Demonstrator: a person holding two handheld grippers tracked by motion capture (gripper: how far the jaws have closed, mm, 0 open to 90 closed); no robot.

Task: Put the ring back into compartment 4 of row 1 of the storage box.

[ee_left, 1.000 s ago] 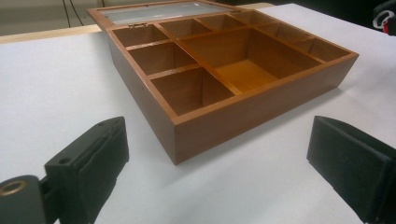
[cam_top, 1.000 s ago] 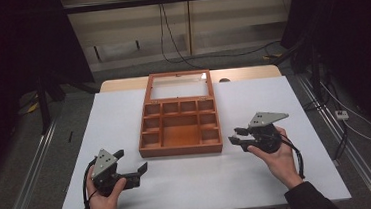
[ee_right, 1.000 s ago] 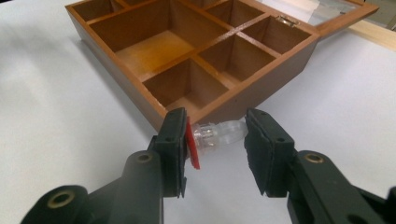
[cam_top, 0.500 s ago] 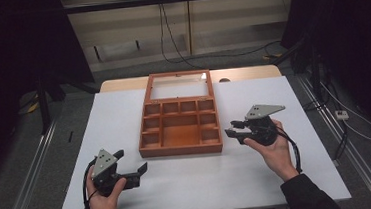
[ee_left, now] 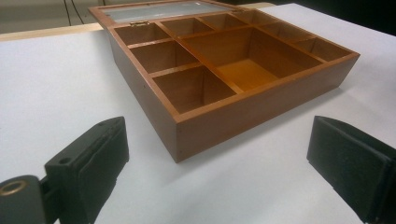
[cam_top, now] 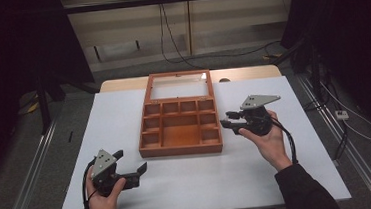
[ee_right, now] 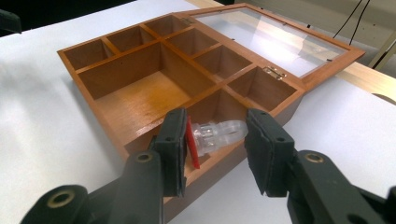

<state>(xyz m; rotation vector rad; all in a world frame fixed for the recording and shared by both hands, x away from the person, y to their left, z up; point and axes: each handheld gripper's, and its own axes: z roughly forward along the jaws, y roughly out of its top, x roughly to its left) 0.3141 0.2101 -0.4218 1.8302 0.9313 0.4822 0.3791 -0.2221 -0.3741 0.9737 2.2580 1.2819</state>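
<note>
The right tongs [ee_right: 212, 135] pinch a small clear plastic piece [ee_right: 217, 133] with a flat red part on one side. They hold it just over the near right corner of the wooden box [cam_top: 179, 127]. The left tongs [cam_top: 130, 164] are spread wide and hold nothing. They rest low by the front left of the box.

The little piece looks light and hard. It is smooth, so it could slip or twist between the pads. The grip is across its middle, and that looks like the best place to hold it.

The box has many small pockets with thin wooden walls, and a big one in the middle. Its glass lid [cam_top: 178, 87] lies open at the back. The small pockets are tight, so the tongs must go straight down. The white desk [cam_top: 279, 177] has lots of free room on both sides.
</note>
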